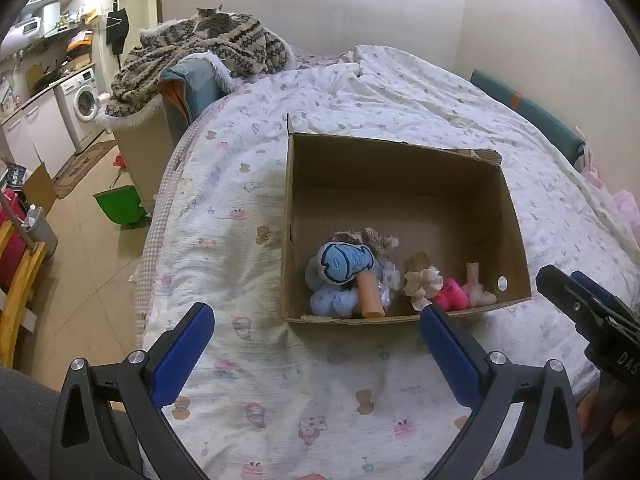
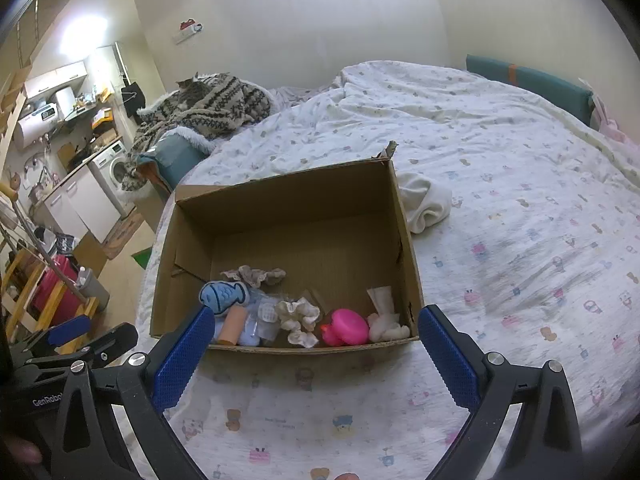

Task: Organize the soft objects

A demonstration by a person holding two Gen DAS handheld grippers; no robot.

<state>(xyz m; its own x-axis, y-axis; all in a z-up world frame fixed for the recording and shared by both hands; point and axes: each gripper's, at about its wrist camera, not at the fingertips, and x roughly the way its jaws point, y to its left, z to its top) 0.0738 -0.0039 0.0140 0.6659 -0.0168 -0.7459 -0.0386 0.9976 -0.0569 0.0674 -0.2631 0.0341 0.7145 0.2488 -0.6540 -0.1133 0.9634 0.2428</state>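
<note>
Bed with white cartoon-print quilt [image 2: 520, 220] carries everything; soft, uneven surface, so the box could tip or slide if nudged. Open brown cardboard box [image 2: 192, 240] sits near the bed's front edge, its left wall close to the drop to the floor; a hard push from the right could shift it toward that edge. Crumpled white cloth [image 2: 424, 200] lies on the quilt just beside the box's right wall, outside it, probably the one soft item left to put away; partly hidden by the box wall, and loose folds could slip from a shallow pinch. Left tool [image 1: 316, 328] and right tool [image 2: 316, 332] both spread wide, holding nothing, hovering in front of the box's near wall; they are close together, so a cross-reach risks a collision. Inside, along the near wall: blue fish-shaped plush toy [image 2: 224, 295], pink rubber duck [image 2: 347, 327], cream ruffled scrunchie [image 2: 300, 316], all bunched. Dropping the cloth on that pile may leave it draped over the low near rim.
</note>
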